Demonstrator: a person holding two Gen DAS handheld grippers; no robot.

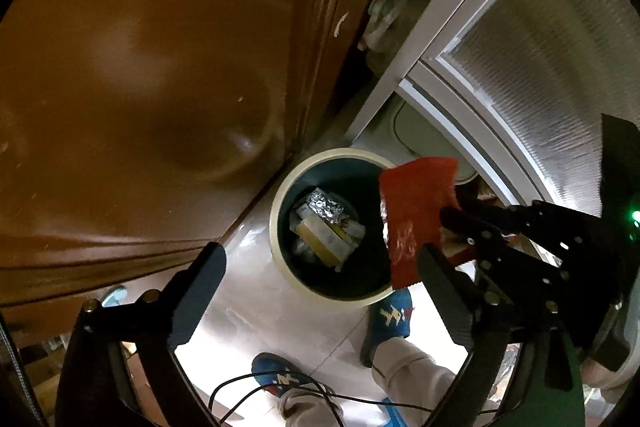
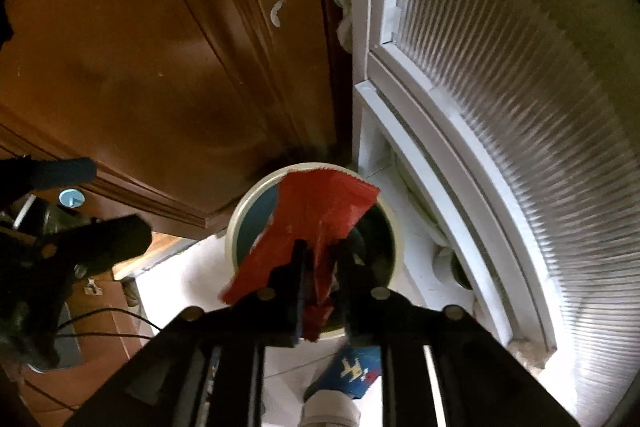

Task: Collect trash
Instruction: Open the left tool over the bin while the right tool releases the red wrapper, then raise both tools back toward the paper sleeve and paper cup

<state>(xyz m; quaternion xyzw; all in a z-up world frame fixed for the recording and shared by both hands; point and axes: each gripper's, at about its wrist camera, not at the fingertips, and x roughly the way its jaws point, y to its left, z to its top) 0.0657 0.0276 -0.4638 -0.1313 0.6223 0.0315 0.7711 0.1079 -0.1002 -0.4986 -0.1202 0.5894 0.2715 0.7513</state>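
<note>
A round bin with a cream rim point(image 1: 280, 187) and dark inside stands on the floor by a brown door; it also shows in the right wrist view point(image 2: 240, 211). Crumpled foil point(image 1: 324, 205) and a yellow box point(image 1: 320, 237) lie in it. My right gripper point(image 2: 322, 251) is shut on a red wrapper point(image 2: 320, 203) and holds it over the bin's mouth; the wrapper also shows in the left wrist view point(image 1: 416, 215). My left gripper point(image 1: 320, 267) is open and empty, just left of and above the bin.
The brown wooden door point(image 1: 140, 67) is at the left, a white-framed ribbed glass door point(image 1: 540, 47) at the right. The person's feet in blue slippers point(image 1: 390, 315) stand on the pale floor close to the bin. Black cables point(image 1: 280, 391) hang below.
</note>
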